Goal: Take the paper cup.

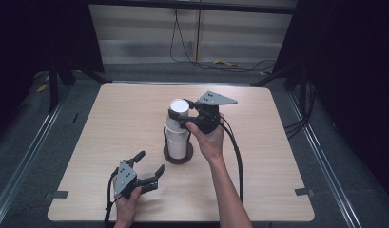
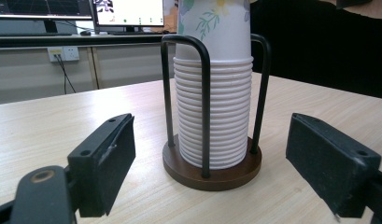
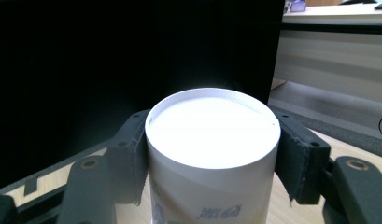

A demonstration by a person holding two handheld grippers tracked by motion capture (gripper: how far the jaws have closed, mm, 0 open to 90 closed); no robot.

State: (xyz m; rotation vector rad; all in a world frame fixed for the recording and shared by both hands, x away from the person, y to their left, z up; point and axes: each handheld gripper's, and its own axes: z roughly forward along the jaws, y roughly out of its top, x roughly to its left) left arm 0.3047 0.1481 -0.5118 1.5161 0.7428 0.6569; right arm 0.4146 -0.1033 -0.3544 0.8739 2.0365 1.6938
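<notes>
Your left gripper [image 1: 150, 167] sits low at the near edge of the table [image 1: 258, 190], its jaws spread wide with nothing between them, your left hand [image 1: 128, 204] wrapped around its body. Seen along those jaws in the left gripper view [image 2: 209, 154], both black pads rest apart just above the pale wood, aimed at the cup holder [image 2: 212, 168] a little way ahead.

At mid-table, that holder stands upright: a round dark-brown base [image 1: 178, 156] with thin black wire loops [image 2: 205, 93] rising around a stack of paper cups [image 2: 213, 116]. The cups sit upside down, their rolled rims piled in a tight column of ridges, and the top cup [image 2: 214, 23] carries a flower print on its side.

Your right gripper [image 1: 179, 117] comes in from the right at the top of the stack, your right hand [image 1: 209, 137] under its body and its cable [image 1: 237, 161] trailing back along your forearm. In the right gripper view its two pads [image 3: 128, 158] press against opposite sides of the top cup [image 3: 212, 140], whose white flat bottom faces up. The jaws are clamped on that cup, drawn close around its narrow end.

Both grippers are well apart, the left one near you and the right one above the holder.
</notes>
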